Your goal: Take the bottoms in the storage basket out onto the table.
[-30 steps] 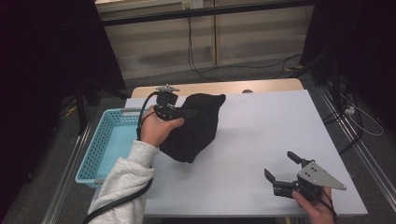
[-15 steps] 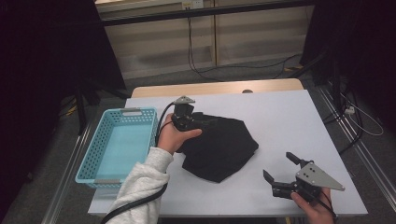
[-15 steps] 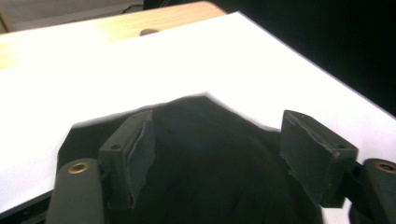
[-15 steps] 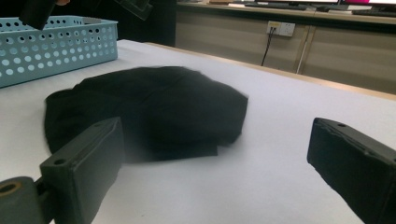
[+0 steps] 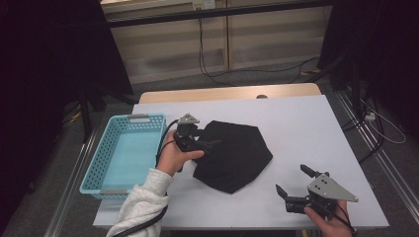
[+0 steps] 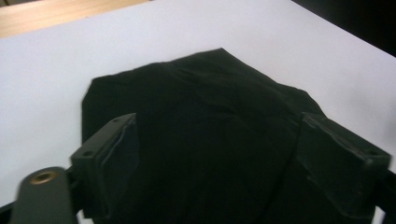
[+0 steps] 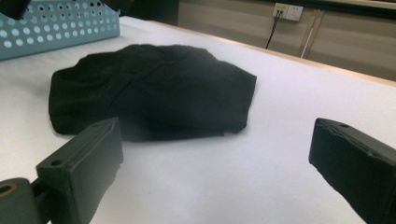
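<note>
A black cloth (image 5: pixel 236 157) lies spread flat on the white table (image 5: pixel 306 123), near its middle. My left gripper (image 5: pixel 209 143) rests low at the cloth's left edge and points right over it. Its jaws have just been opening and now stand open; in the left gripper view the cloth (image 6: pixel 201 112) lies between and under them, with my left gripper (image 6: pixel 219 126) not pinching it. My right gripper (image 5: pixel 291 179) is held near the table's front right, open, with nothing in it. In the right gripper view the cloth (image 7: pixel 154 88) lies ahead of my right gripper (image 7: pixel 219 135), apart from it.
A light blue perforated basket (image 5: pixel 129 119) stands at the table's left edge, just left of my left hand; its wall (image 7: pixel 60 23) shows far off in the right gripper view. A wooden strip (image 5: pixel 227 93) runs along the table's far edge.
The cloth hung bunched from my left gripper above the table; now it lies flat on the table. My left hand has come down and its jaws have opened. The right gripper has stayed put.
</note>
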Demonstrator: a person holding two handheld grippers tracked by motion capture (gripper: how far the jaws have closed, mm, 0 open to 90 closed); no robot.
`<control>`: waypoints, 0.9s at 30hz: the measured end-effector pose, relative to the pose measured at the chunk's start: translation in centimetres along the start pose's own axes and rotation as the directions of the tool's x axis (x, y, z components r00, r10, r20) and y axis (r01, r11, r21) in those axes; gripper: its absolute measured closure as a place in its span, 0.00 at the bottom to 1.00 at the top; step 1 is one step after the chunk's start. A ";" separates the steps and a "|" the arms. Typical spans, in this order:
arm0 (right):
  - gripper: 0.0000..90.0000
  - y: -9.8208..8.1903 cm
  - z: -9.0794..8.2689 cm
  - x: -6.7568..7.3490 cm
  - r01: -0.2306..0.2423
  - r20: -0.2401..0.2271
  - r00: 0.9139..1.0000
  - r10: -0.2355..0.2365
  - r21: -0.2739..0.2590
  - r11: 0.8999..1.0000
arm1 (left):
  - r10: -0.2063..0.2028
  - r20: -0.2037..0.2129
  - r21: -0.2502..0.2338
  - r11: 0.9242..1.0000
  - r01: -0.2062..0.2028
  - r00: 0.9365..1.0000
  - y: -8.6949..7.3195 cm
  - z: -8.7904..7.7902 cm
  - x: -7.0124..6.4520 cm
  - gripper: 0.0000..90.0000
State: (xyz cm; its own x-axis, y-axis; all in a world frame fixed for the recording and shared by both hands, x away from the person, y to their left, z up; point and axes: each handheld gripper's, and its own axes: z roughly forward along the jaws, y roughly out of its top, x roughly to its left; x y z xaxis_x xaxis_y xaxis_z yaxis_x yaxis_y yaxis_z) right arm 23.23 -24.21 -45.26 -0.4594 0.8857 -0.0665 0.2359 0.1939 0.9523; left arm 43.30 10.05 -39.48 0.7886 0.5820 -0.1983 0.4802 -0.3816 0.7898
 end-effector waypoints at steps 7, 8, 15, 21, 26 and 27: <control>0.02 -0.2 -0.2 0.3 0.012 -0.009 1.000 -0.012 0.021 1.000 | 0.041 -0.008 0.017 0.999 -0.041 0.999 -0.6 -0.2 -0.7 0.12; 0.02 -0.3 -0.2 0.3 0.011 -0.011 1.000 -0.011 0.024 1.000 | 0.048 -0.006 0.022 0.999 -0.048 0.999 -0.7 -0.2 -0.9 0.11; 0.02 -0.4 -0.3 0.3 0.008 -0.015 1.000 -0.008 0.029 1.000 | 0.039 0.010 0.029 0.999 -0.040 0.999 -1.8 0.4 -1.2 0.08; 0.03 -0.4 -0.1 0.0 -0.006 -0.010 1.000 0.006 0.025 1.000 | 0.021 0.042 0.025 0.999 -0.023 0.999 -2.8 0.5 -1.5 0.08; 0.03 -0.4 0.1 0.0 -0.004 -0.019 1.000 0.004 0.025 1.000 | 0.070 0.065 0.033 0.997 -0.072 0.995 -3.3 0.4 -2.1 0.06; 0.03 -0.4 0.2 0.0 -0.003 -0.023 1.000 0.003 0.026 1.000 | 0.070 0.065 0.029 0.997 -0.072 0.995 -3.5 0.5 -2.3 0.06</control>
State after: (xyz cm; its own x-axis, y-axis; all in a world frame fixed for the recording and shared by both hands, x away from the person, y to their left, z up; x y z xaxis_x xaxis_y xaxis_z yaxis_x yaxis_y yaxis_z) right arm 23.33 -24.18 -45.70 -0.4781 0.8765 -0.0565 0.2592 0.2023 0.9444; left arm 40.00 9.69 -42.02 0.8435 0.5062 -0.1797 0.4332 -0.4433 0.7848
